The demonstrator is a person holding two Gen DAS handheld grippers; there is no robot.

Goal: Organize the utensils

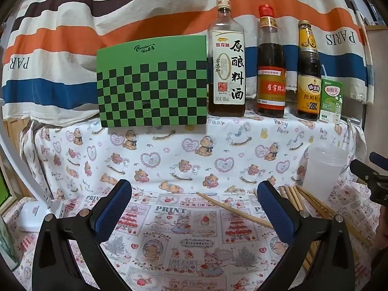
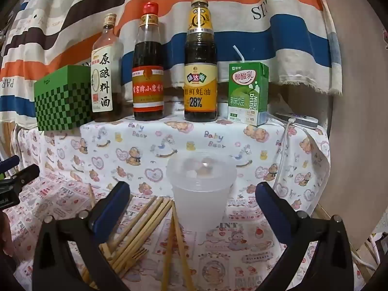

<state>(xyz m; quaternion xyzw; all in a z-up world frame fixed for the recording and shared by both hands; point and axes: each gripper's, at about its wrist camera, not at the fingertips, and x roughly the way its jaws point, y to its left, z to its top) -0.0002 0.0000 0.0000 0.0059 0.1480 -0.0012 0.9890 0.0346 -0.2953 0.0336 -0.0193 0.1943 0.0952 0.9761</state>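
Several wooden chopsticks (image 2: pixel 143 220) lie loose on the patterned tablecloth, fanned out in front of a translucent plastic cup (image 2: pixel 201 189) that stands upright. My right gripper (image 2: pixel 192 206) is open and empty, its jaws spread either side of the cup and the chopsticks, just short of them. In the left wrist view, one chopstick (image 1: pixel 232 209) lies alone between the jaws, the other chopsticks (image 1: pixel 305 198) lie to the right beside the cup (image 1: pixel 323 169). My left gripper (image 1: pixel 194 205) is open and empty above the cloth.
On a raised cloth-covered ledge at the back stand a green checkered box (image 1: pixel 152 84), three sauce bottles (image 2: pixel 148 68) and a green milk carton (image 2: pixel 247 94). A white device with a cable (image 2: pixel 300 121) lies at the right. A striped cloth hangs behind.
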